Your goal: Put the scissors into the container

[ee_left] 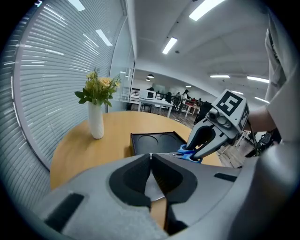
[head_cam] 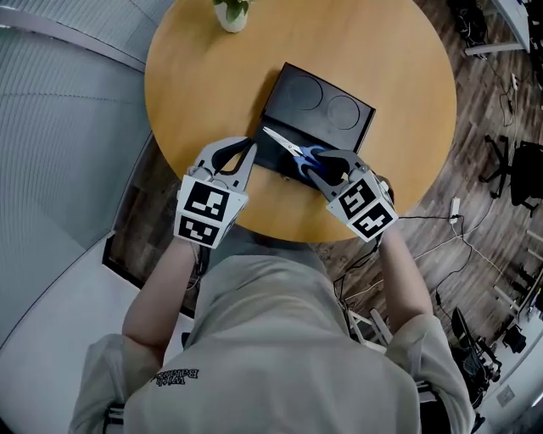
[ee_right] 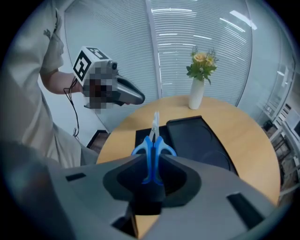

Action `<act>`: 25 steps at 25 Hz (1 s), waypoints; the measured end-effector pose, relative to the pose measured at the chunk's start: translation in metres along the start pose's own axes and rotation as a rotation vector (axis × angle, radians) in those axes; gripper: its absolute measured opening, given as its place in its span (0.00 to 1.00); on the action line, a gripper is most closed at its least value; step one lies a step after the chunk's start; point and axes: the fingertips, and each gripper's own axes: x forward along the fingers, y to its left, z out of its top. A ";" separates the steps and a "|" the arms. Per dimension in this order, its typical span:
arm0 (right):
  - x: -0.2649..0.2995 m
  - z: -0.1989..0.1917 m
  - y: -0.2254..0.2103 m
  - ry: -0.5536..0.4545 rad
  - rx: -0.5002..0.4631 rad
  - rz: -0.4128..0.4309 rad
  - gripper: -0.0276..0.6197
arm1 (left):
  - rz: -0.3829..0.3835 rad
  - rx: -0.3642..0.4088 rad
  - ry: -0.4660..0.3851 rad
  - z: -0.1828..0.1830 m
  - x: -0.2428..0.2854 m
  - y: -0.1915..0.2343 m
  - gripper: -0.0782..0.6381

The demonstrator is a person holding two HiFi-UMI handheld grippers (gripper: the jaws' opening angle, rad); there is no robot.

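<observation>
Scissors (head_cam: 291, 149) with blue handles are held in my right gripper (head_cam: 321, 163), which is shut on the handles. The blades point away over the near edge of the black container (head_cam: 339, 112), a flat tray with two round recesses. In the right gripper view the scissors (ee_right: 153, 140) stick out straight between the jaws of my right gripper (ee_right: 153, 157), the container (ee_right: 197, 138) just beyond them. My left gripper (head_cam: 249, 149) hovers at the container's near left corner, shut and empty. In its own view the left gripper (ee_left: 151, 155) shows its jaws pressed together, the container (ee_left: 154, 142) ahead.
All this sits on a round wooden table (head_cam: 195, 76). A white vase of flowers (head_cam: 231, 13) stands at its far edge. The floor to the right holds cables and chair bases (head_cam: 509, 169). My body is close against the table's near edge.
</observation>
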 end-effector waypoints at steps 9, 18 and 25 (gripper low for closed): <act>0.036 -0.023 -0.002 0.110 -0.059 -0.001 0.19 | -0.020 -0.013 0.075 -0.031 0.021 0.009 0.15; 0.064 -0.049 0.000 0.226 -0.073 -0.001 0.19 | -0.054 -0.053 0.132 -0.058 0.031 0.006 0.15; 0.081 -0.060 0.003 0.287 -0.080 -0.003 0.19 | -0.056 -0.068 0.135 -0.066 0.031 0.007 0.15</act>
